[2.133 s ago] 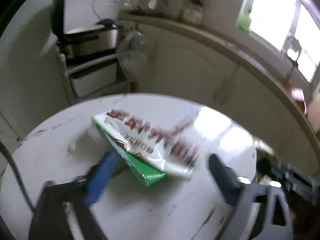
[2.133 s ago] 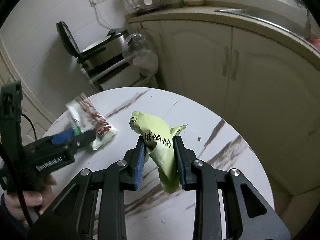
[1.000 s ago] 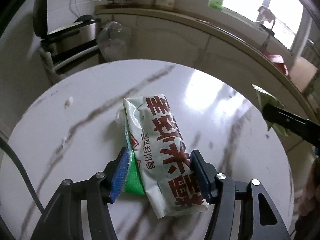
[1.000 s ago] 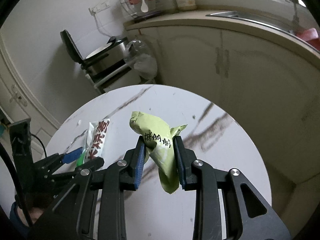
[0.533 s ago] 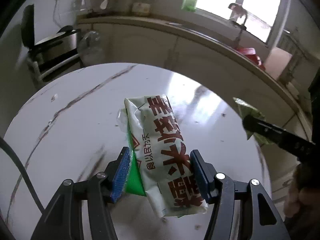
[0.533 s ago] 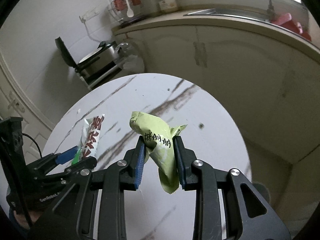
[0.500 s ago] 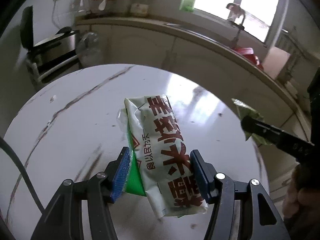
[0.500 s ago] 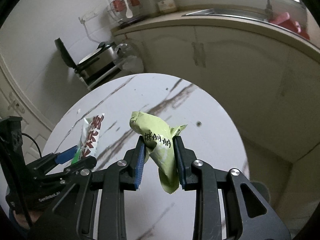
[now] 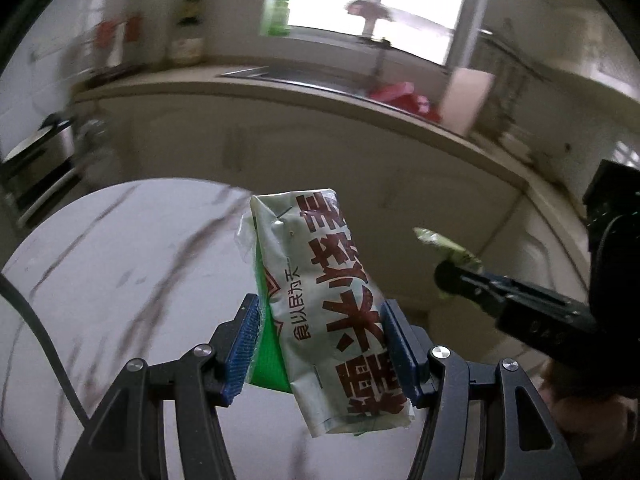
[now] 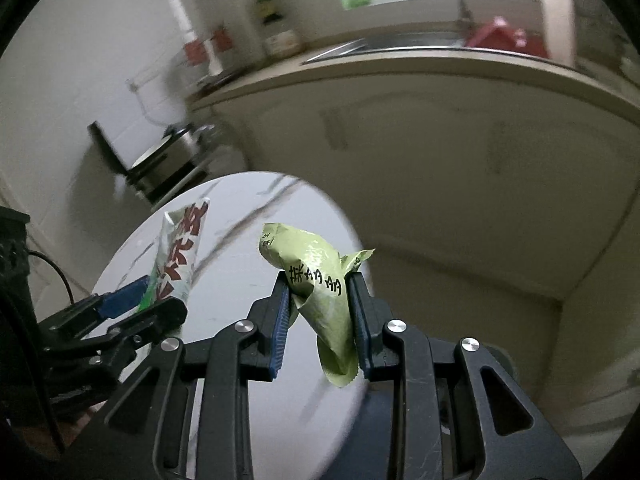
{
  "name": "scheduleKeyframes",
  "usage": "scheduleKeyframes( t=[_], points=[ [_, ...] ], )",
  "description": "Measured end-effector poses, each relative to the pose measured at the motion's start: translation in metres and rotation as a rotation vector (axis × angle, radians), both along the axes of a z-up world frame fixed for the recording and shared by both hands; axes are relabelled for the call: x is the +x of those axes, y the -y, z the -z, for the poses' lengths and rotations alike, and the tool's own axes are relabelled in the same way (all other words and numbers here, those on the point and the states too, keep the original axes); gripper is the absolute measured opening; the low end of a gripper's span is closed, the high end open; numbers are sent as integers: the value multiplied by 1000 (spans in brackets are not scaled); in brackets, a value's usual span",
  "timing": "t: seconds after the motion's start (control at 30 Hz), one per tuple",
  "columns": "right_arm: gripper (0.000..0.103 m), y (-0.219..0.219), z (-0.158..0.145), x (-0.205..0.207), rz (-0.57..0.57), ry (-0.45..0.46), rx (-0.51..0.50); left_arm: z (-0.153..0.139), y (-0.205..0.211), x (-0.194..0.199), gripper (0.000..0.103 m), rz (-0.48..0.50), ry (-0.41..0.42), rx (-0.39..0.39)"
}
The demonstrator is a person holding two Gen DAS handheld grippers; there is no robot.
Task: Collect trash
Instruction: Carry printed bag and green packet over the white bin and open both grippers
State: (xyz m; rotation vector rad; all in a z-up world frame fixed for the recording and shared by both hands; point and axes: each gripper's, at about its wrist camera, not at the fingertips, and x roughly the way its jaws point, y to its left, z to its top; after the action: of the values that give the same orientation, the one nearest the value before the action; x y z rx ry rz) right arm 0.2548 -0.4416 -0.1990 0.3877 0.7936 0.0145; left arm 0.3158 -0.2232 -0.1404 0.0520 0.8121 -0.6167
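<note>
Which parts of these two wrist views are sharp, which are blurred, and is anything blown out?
Left wrist view: the white and red wrapper and left gripper are sharp; the table, counter and right gripper are motion-smeared; the window is blown out. Right wrist view: the green wrapper and right gripper are crisp, the cabinets blurred, with fisheye bending and dark corners.

We are looking down on a round white desk [image 9: 120,280] with dark marble veins running across its top. From the right wrist view the same desk [image 10: 248,248] is showing its curved far edge against the cream cabinet fronts. Its visible top is lying bare; the view is blurring, so small specks are impossible to tell.
</note>
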Motion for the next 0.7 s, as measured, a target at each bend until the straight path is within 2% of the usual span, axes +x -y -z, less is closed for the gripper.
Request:
scheduleKeyframes(
  t=[0.2, 0.37, 0.53, 0.7],
  points=[
    [26, 70, 14, -38, 138, -27, 6, 14, 74, -2, 55, 148, -44, 11],
    [26, 126, 45, -63, 236, -92, 18, 42, 131, -9, 56, 249, -107, 55],
    [26, 173, 100, -71, 306, -187, 70, 85, 173, 1, 56, 288, -200, 138],
    [26, 199, 165, -65, 338, -290, 151, 125, 208, 25, 58, 297, -310, 202]
  ],
)
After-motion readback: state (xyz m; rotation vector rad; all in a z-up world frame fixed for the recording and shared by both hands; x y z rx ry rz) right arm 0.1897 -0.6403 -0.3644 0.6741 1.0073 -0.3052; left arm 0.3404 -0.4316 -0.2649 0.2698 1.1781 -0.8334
